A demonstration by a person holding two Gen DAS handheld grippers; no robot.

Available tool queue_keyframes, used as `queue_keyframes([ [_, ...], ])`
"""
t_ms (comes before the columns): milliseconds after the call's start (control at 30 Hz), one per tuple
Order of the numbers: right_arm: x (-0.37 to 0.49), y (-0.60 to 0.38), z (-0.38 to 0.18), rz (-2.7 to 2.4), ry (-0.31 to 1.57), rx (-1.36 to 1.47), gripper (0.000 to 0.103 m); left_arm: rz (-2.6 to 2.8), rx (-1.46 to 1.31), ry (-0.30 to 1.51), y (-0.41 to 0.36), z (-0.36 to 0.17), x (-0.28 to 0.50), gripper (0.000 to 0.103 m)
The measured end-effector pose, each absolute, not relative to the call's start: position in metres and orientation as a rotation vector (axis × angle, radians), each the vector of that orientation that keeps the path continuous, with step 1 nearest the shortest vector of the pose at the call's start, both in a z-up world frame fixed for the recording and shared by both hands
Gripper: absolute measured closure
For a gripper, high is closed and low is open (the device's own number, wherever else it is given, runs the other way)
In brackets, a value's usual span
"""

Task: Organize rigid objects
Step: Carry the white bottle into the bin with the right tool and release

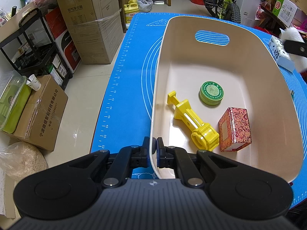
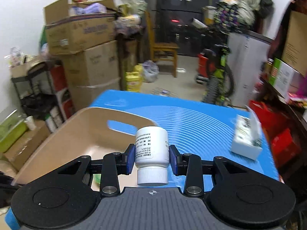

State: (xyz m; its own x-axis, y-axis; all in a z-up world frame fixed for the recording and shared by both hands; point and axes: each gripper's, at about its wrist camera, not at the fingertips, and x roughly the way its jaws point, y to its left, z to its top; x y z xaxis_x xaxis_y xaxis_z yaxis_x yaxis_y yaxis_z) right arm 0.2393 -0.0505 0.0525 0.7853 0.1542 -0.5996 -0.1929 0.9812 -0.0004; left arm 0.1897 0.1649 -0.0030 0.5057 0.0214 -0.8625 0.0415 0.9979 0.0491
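Observation:
A cream plastic bin [image 1: 255, 49] with a handle slot stands on the blue mat [image 1: 132, 76]. Inside it lie a yellow plastic tool [image 1: 193, 121], a green round ointment tin [image 1: 211, 93] and a red patterned box [image 1: 235, 129]. My left gripper [image 1: 153, 143] is shut on the bin's near left rim, one finger outside and one inside. In the right wrist view my right gripper [image 2: 151, 156] is shut on a white pill bottle [image 2: 152, 146], held upside down with its cap toward the camera, above the mat just right of the bin [image 2: 76, 134].
A white printed carton [image 2: 246, 137] lies on the mat at the right, also seen as the carton [image 1: 281, 54] in the left wrist view. Cardboard boxes [image 1: 92, 25], a black shelf cart [image 1: 36, 44], a wooden chair [image 2: 163, 48] and a bicycle [image 1: 224, 2] surround the table.

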Motion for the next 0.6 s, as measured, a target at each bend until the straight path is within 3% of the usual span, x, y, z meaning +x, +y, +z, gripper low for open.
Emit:
queue_keyframes([
  [300, 0.235, 0.015, 0.042, 0.320, 0.664, -0.144, 0.059, -0.013, 0.064, 1.040, 0.166, -0.004, 0.189, 0.095],
  [600, 0.230, 0.066, 0.000, 0.399, 0.807, -0.332, 0.059, -0.014, 0.064, 1.040, 0.166, -0.004, 0.189, 0.095],
])
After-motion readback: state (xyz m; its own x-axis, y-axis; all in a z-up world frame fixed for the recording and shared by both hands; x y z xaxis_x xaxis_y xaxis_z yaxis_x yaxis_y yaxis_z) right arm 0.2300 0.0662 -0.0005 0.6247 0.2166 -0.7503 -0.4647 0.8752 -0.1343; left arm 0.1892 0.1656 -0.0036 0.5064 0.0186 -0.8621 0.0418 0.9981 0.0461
